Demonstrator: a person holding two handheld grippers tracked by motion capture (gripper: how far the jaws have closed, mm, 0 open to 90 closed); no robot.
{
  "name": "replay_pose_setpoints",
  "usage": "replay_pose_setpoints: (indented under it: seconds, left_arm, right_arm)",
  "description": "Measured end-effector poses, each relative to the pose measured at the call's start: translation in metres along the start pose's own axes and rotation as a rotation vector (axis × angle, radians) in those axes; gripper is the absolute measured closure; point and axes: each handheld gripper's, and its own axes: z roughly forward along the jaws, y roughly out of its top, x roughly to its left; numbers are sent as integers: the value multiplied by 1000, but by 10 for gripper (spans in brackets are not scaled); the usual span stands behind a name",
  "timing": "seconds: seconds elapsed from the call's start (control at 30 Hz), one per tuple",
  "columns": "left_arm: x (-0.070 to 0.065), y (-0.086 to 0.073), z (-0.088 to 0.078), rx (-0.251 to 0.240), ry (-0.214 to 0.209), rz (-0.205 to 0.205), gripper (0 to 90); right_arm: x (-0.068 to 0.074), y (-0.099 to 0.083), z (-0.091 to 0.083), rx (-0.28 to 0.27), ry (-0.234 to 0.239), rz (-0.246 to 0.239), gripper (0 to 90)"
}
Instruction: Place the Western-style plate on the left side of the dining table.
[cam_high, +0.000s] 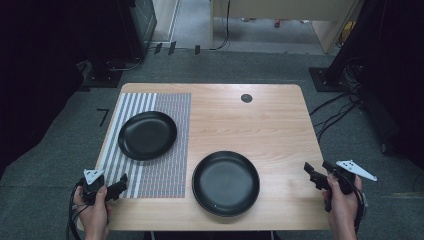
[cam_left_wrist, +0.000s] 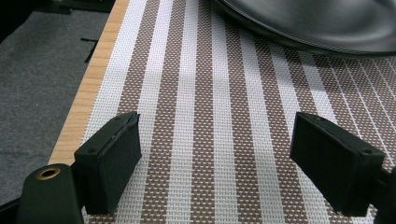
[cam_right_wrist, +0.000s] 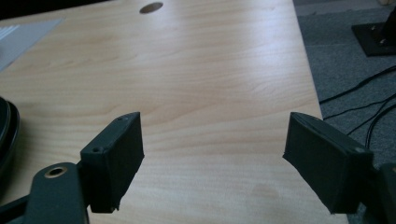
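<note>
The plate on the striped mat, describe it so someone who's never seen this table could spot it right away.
On the wooden table, find the striped mat covering its left part. The black plate lies on the mat's far half. Unlike the larger black plate, which rests on bare wood, it sits on the mat.

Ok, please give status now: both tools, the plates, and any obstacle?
Left tool open over striped mat. Right tool open, empty, at table edge. Two black plates untouched. Nothing in the way.

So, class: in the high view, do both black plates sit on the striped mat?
No: the far plate lies on the mat, while the near plate rests on bare table beside it.
</note>
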Motion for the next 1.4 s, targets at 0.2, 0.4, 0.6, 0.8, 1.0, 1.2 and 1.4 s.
replay_pose_setpoints:
  seconds: [0.2, 0.4, 0.6, 0.8, 1.0, 1.2, 1.4]
  left_arm:
    - [-1, -1, 1, 3, -7, 4, 157]
    - [-1, -1, 1, 9, -12, 8, 139]
    - [-3, -2, 3, 26, -16, 24, 137]
    - [-4, -3, 4, 26, -12, 37, 134]
    - [-5, -4, 5, 25, -4, 48, 131]
    - [-7, -4, 5, 29, 9, 66, 131]
    - [-9, -5, 6, 31, 19, 81, 127]
  right_arm:
    - [-4, -7, 1, 38, -17, -15, 148]
    - [-4, -11, 5, 70, -8, -14, 142]
    - [-2, -15, 11, 103, -3, -21, 144]
    - [0, -19, 15, 130, -14, -41, 144]
    - [2, -22, 19, 160, -14, -55, 144]
    - [5, -24, 22, 170, -26, -72, 143]
    - [11, -25, 23, 173, -53, -106, 139]
